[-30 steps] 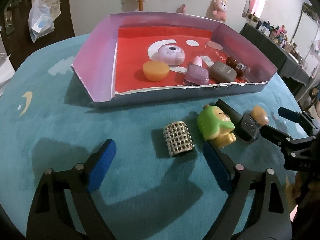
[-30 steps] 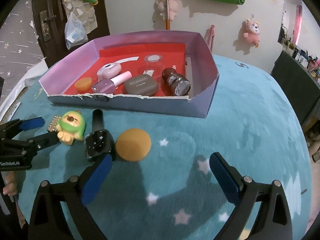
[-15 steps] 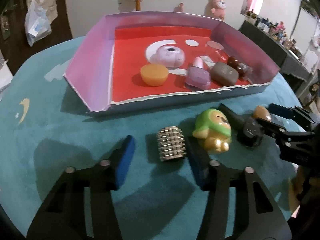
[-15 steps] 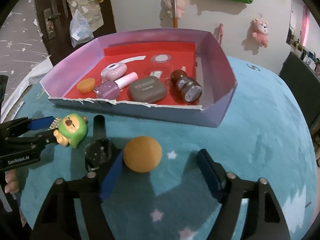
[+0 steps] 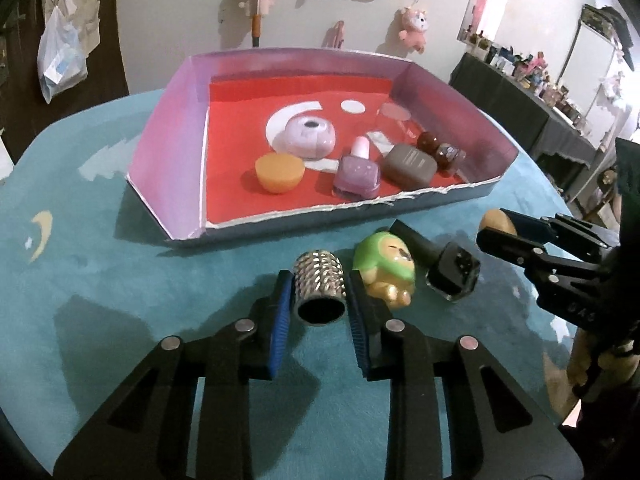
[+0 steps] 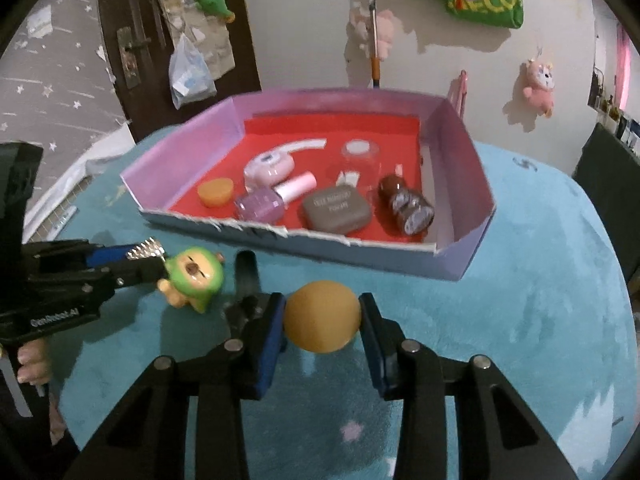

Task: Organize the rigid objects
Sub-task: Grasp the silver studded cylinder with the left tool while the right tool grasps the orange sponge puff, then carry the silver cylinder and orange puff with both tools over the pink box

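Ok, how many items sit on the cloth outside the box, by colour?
Silver studded cylinder: 1
Green toy figure: 1
Black nail polish bottle: 1
Orange round object: 1
Total: 4

Four things on the teal cloth, six in the box

In the box (image 5: 168,184): one orange cup (image 5: 279,172), one lilac round case (image 5: 308,139), one nail polish bottle (image 5: 357,174), one grey case (image 5: 409,165), one brown jar (image 5: 442,152), one clear cup (image 6: 360,160). Near its front edge: one studded cylinder (image 5: 319,280), one green figure (image 5: 386,266), one black bottle (image 5: 452,270), one orange ball (image 6: 322,316).
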A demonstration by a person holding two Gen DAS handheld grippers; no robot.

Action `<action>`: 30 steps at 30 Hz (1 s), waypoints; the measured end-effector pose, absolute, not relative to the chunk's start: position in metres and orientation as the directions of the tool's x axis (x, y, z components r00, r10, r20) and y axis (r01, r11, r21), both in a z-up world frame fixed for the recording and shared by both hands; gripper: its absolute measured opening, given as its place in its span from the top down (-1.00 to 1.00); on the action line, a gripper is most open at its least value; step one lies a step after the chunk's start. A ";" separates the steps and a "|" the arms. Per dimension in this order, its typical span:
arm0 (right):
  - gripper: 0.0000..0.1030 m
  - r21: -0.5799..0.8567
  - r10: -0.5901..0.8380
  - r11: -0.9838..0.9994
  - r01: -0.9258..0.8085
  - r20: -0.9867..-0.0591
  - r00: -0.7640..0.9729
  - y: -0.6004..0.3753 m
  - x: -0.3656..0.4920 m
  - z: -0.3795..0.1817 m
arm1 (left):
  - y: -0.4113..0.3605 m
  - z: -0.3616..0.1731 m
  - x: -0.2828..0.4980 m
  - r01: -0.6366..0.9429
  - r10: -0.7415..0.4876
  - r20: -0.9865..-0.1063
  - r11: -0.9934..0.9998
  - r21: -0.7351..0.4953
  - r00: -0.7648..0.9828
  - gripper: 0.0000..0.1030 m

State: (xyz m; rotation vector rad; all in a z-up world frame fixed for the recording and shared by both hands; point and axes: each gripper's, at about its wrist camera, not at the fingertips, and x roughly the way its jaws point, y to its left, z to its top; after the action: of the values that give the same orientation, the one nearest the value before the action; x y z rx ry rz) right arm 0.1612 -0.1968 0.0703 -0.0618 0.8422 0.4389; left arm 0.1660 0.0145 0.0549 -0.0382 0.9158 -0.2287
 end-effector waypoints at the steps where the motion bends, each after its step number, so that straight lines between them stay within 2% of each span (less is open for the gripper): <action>1: 0.23 0.118 0.353 0.908 -0.401 -0.730 0.585 -0.197 0.160 0.072 | 0.014 0.056 0.166 0.180 -0.211 -0.780 0.975 -0.128 0.590 0.53; 30: 0.23 0.129 0.371 0.900 -0.416 -0.727 0.578 -0.191 0.155 0.079 | 0.019 0.069 0.156 0.186 -0.219 -0.746 0.974 -0.128 0.629 0.53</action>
State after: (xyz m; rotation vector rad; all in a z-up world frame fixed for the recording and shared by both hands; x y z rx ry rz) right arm 0.1553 -0.1909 0.0793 -0.0584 0.8365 0.4610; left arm 0.1558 0.0188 0.0688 -0.0403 0.8592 -0.2320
